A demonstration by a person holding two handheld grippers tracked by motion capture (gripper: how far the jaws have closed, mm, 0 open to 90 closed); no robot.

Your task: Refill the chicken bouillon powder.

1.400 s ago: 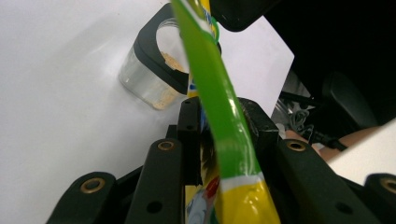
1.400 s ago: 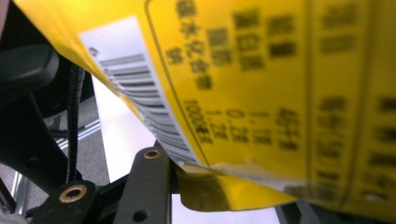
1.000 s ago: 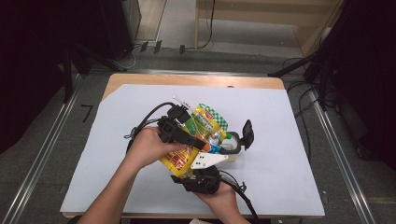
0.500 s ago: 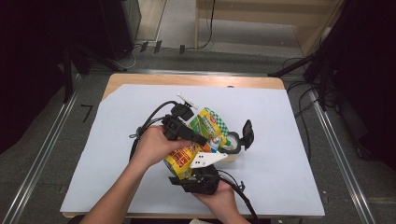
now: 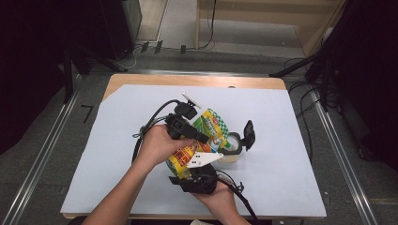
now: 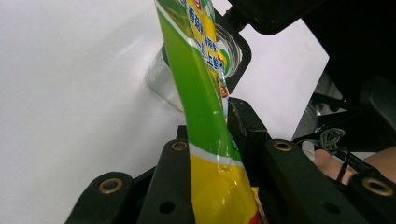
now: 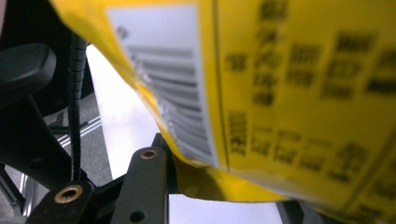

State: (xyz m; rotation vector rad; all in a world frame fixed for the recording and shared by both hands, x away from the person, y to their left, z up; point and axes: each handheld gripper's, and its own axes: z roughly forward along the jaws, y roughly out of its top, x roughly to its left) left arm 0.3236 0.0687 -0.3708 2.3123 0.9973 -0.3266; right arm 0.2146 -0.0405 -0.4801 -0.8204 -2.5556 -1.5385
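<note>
A yellow and green snack bag (image 5: 212,125) is held up between both grippers over the white sheet. My left gripper (image 5: 201,137) comes in from the left; its jaws have just been closing and pinch the bag (image 6: 198,98) from both sides. My right gripper (image 5: 190,165) is below it at the near edge, under a white plate, and grips the bag's yellow bottom (image 7: 289,88) by a folded edge. A clear glass jar (image 5: 229,146) stands just right of the bag, also seen beyond the left jaws as the jar (image 6: 170,77).
A black ring-shaped holder with an upright flap (image 5: 247,135) sits around the jar. The white sheet (image 5: 117,136) covers a wooden table (image 5: 155,79). Black cables trail from both grippers. Metal rails run along both sides of the table.
The left hand has edged slightly away from the person with the bag. The right hand has kept its place.
</note>
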